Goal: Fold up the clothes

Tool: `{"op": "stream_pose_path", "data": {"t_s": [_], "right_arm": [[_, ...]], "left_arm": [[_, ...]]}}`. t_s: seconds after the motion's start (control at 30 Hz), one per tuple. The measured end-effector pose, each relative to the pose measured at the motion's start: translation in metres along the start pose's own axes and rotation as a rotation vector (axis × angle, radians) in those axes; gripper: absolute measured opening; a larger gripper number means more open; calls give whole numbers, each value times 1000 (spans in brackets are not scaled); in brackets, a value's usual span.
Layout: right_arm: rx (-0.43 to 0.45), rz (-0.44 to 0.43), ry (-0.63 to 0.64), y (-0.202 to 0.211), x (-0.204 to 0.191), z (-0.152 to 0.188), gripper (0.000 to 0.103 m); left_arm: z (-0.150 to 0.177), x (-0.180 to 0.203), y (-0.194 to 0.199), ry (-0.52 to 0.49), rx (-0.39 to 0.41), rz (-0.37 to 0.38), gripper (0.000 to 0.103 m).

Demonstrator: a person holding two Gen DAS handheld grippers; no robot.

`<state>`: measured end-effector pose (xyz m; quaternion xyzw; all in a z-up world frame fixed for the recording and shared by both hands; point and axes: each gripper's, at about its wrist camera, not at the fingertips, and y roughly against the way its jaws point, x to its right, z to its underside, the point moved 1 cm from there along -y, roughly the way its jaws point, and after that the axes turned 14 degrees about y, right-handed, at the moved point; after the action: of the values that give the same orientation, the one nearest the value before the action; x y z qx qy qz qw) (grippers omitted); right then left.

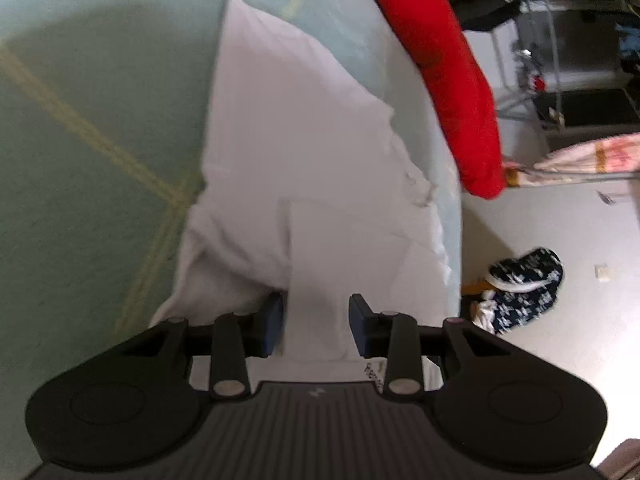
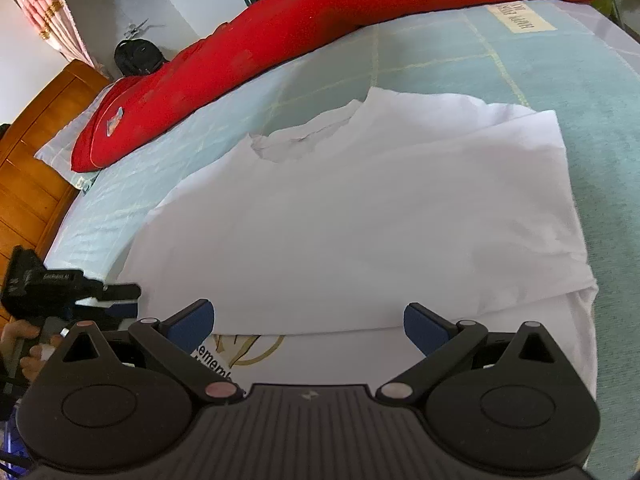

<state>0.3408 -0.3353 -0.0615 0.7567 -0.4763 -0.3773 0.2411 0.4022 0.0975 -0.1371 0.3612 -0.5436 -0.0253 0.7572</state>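
Note:
A white shirt (image 2: 360, 208) lies on the pale green bed sheet (image 2: 560, 60), its upper layer folded over a lower layer that bears a gold and black print (image 2: 240, 352). My right gripper (image 2: 310, 324) hangs open over the folded edge, its blue pads wide apart and clear of the cloth. My left gripper (image 1: 318, 324) is shut on a flap of the white shirt (image 1: 280, 120); the cloth fills the gap between its pads. In the right wrist view the left gripper (image 2: 120, 300) sits at the shirt's left edge, near the bedside, with a hand (image 2: 24, 344) behind it.
A long red bolster (image 2: 280, 32) lies along the far side of the bed, also seen as the red bolster (image 1: 452, 80). A wooden headboard (image 2: 36, 152) stands at the left. Beyond the bed edge, a dark patterned cloth (image 1: 524, 284) lies on the pale floor.

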Motion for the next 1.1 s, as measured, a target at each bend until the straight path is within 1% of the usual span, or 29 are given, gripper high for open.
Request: {"op": "stream_pose_path", "data": {"t_s": [0.17, 0.27, 0.4, 0.5, 0.6, 0.63, 0.7, 0.73, 0.8, 0.93, 1.0, 1.1], "right_arm": [[-16, -13, 3, -5, -5, 3, 103], [-22, -18, 2, -8, -9, 4, 103], [-34, -26, 17, -10, -17, 5, 103], [-41, -31, 28, -12, -21, 5, 103], [-46, -28, 18, -17, -21, 7, 103], [-46, -27, 16, -18, -22, 7, 103], [-42, -32, 16, -19, -25, 6, 103], [-44, -32, 20, -20, -26, 6, 103], [-47, -31, 28, -21, -26, 7, 103], [-47, -32, 24, -21, -25, 7, 103], [-47, -31, 26, -20, -26, 7, 103], [-43, -26, 40, -18, -27, 7, 103]], "left_arm": [[-11, -7, -16, 19, -72, 80, 36], [-12, -6, -23, 22, -101, 89, 36], [-10, 0, -21, -21, -155, 71, 36], [-9, -2, -23, -9, -145, 88, 36], [-8, -2, -35, 0, -141, 106, 36], [-8, -1, -37, -6, -141, 100, 35], [-7, 3, -37, -15, -135, 70, 26], [-7, 6, -36, -20, -130, 48, 19], [-3, 11, -33, -41, -122, 5, 17], [6, 42, -29, -166, -91, -72, 9], [9, 61, -26, -234, -74, -82, 8], [10, 88, -23, -334, -36, -128, 7]]}}
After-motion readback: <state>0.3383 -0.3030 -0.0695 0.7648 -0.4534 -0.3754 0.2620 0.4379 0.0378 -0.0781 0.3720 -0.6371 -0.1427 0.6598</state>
